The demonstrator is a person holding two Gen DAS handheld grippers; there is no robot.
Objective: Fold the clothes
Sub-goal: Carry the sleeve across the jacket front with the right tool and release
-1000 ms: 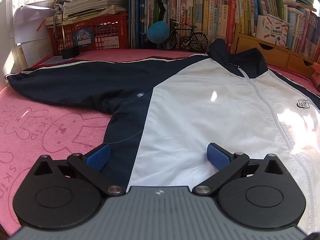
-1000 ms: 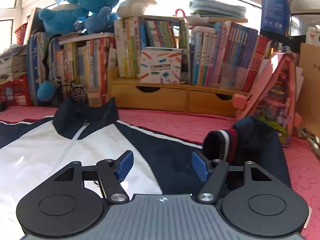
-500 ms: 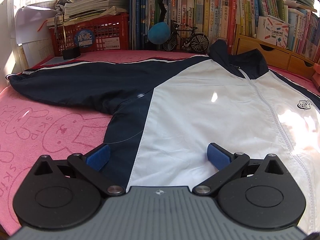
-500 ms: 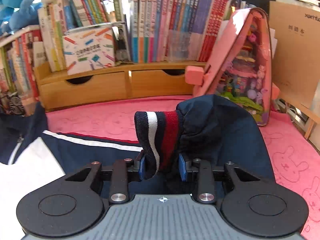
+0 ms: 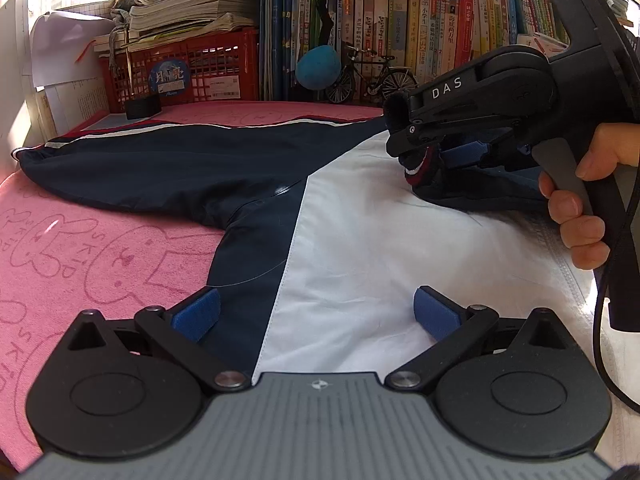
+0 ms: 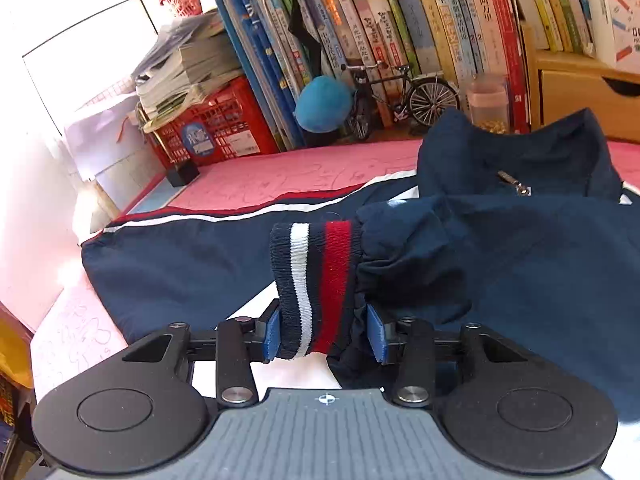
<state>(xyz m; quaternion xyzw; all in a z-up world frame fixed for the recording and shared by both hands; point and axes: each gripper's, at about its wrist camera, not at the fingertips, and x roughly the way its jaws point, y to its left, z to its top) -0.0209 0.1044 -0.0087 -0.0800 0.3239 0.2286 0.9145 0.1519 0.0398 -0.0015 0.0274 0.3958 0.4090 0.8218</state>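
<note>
Sleeve cuff (image 6: pixel 316 288), striped: pinched in my right gripper (image 6: pixel 323 334) over the jacket (image 5: pixel 360 240) chest. Lay flat, square; left gripper (image 5: pixel 316 314) spread, idle.

Bare pink mat (image 5: pixel 100 248) lies at 9 o'clock of the left gripper (image 5: pixel 316 312), passable. At 12 o'clock, the red crate (image 5: pixel 208 68), books (image 5: pixel 400 32) and model bicycle (image 5: pixel 368 76) block the far edge. The right gripper (image 5: pixel 424 152) and its hand (image 5: pixel 576 212) obstruct 2 o'clock.
</note>
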